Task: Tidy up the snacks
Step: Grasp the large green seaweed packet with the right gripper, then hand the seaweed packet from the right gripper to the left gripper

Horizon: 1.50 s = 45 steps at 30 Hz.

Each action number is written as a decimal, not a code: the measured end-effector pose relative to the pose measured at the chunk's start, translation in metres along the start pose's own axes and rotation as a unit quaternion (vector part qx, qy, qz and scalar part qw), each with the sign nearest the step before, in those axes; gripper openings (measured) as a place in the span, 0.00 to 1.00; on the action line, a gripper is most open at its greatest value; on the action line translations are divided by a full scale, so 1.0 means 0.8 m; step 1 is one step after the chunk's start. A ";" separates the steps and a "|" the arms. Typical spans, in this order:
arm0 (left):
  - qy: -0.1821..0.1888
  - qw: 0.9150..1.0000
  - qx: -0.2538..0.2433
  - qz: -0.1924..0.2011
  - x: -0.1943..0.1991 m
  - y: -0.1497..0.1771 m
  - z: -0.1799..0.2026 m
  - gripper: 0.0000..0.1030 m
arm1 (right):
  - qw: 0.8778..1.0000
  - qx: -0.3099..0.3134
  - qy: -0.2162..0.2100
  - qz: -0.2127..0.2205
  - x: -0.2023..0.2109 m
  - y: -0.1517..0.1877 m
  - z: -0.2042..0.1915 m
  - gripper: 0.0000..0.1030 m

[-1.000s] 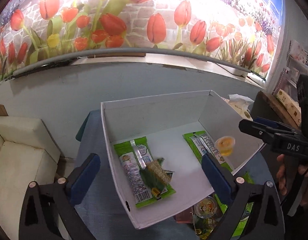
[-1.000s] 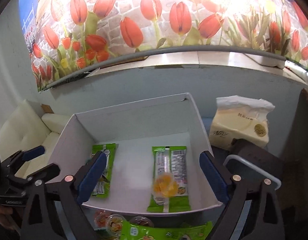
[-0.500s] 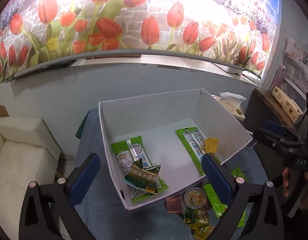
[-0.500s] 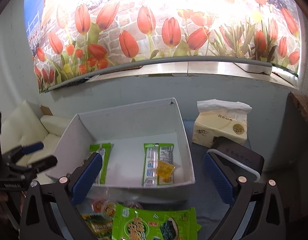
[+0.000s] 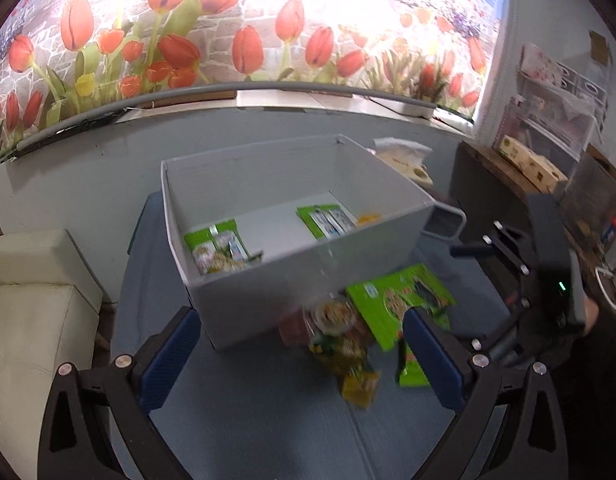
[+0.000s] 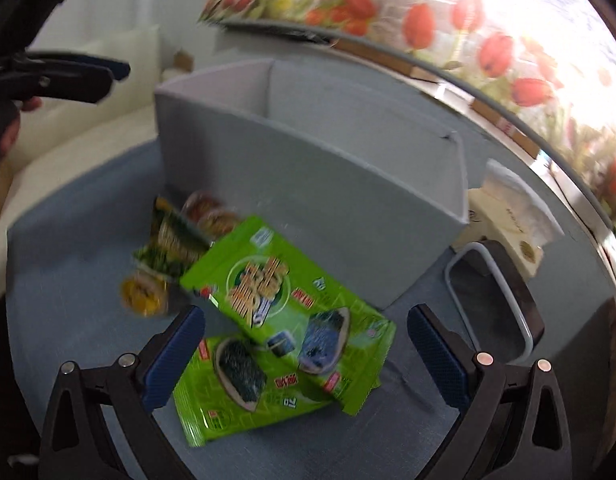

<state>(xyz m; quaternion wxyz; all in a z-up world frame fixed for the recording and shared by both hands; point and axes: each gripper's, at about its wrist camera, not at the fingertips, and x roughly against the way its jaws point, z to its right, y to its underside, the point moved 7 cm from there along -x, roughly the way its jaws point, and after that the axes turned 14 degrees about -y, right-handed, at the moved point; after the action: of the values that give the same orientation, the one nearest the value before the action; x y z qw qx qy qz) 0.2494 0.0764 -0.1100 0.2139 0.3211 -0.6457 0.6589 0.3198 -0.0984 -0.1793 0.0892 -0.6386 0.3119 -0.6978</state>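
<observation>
Between the wide-apart right tool point(image 6: 304, 354) fingers lie two glossy green seaweed packets point(image 6: 286, 304), overlapping, blurred.

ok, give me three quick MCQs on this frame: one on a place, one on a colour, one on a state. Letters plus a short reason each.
1. Where do the two big seaweed packs lie?
A. inside the box
B. on the blue cloth in front of the box
C. on the sofa

2. What colour are the pads on the right gripper?
A. red
B. blue
C. yellow

3. How does the left gripper stand?
A. open, empty
B. shut on a jelly cup
C. shut on the box wall

Key: 1 B, the packs rest outside the white box; 2 B, the textured pads are dark blue; 3 A, its fingers stand wide apart with nothing between them.
</observation>
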 end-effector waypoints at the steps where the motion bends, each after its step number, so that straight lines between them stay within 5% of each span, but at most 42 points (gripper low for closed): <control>1: -0.002 1.000 0.003 -0.006 0.005 0.011 0.001 1.00 | 1.000 0.010 -0.007 -0.006 -0.005 0.000 -0.003 1.00; 11: 0.013 0.999 0.009 -0.043 0.056 0.134 0.020 1.00 | 0.982 0.136 -0.047 -0.122 -0.062 -0.025 -0.006 1.00; 20: 0.025 0.997 0.014 -0.065 0.071 0.171 0.028 1.00 | 0.967 0.155 -0.074 -0.189 -0.095 -0.032 0.002 1.00; 22: 0.024 0.998 0.016 -0.063 0.071 0.171 0.029 1.00 | 0.970 0.139 -0.078 -0.183 -0.097 -0.027 0.002 0.99; 25: 0.027 0.998 0.021 -0.059 0.072 0.166 0.029 1.00 | 0.978 0.097 -0.083 -0.163 -0.092 -0.028 0.015 0.67; 40: 0.035 0.998 -0.014 -0.059 0.046 0.146 0.073 1.00 | 0.994 0.060 -0.034 -0.084 -0.016 0.000 -0.002 0.63; 45: 0.036 0.997 -0.046 -0.056 0.012 0.123 0.119 1.00 | 0.997 -0.014 0.011 -0.070 0.022 0.030 0.001 0.63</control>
<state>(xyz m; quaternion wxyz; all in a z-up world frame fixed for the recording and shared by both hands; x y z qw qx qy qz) 0.1881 -0.0267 -0.1770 0.2877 0.3225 -0.6483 0.6269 0.3112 -0.1268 -0.1776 0.0277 -0.6527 0.2772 -0.7046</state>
